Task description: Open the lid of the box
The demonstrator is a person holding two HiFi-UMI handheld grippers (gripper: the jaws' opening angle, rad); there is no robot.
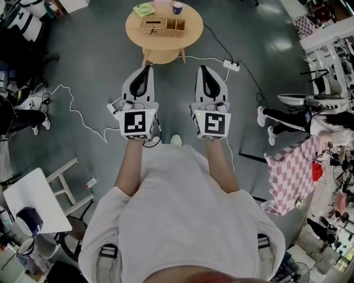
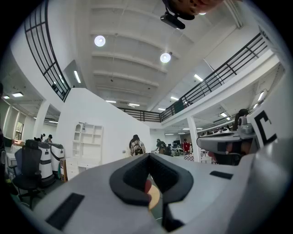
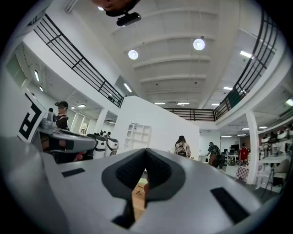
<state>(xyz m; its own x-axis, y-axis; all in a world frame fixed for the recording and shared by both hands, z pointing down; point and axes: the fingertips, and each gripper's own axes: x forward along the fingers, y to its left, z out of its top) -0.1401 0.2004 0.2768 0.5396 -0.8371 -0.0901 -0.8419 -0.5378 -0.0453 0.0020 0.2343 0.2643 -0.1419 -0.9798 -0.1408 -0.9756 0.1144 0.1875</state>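
Note:
A light wicker box [image 1: 162,25] with compartments stands on a small round wooden table [image 1: 164,48] ahead of me. Both grippers are held side by side in the air, well short of the table, pointing at it. The left gripper [image 1: 146,67] is shut, its jaws meeting at the tip with nothing between them. The right gripper [image 1: 202,68] is shut and empty too. In the left gripper view the jaws [image 2: 149,157] meet, and a sliver of table [image 2: 154,197] shows below them. In the right gripper view the gripper [image 3: 146,153] is closed, with a strip of the box [image 3: 138,194] under it.
A green dish [image 1: 144,9], a pink cup [image 1: 162,4] and a dark cup [image 1: 177,8] share the table. A power strip [image 1: 231,65] and white cables [image 1: 72,105] lie on the floor. A white folding stool [image 1: 36,202] is at left, a checkered cloth [image 1: 293,171] at right.

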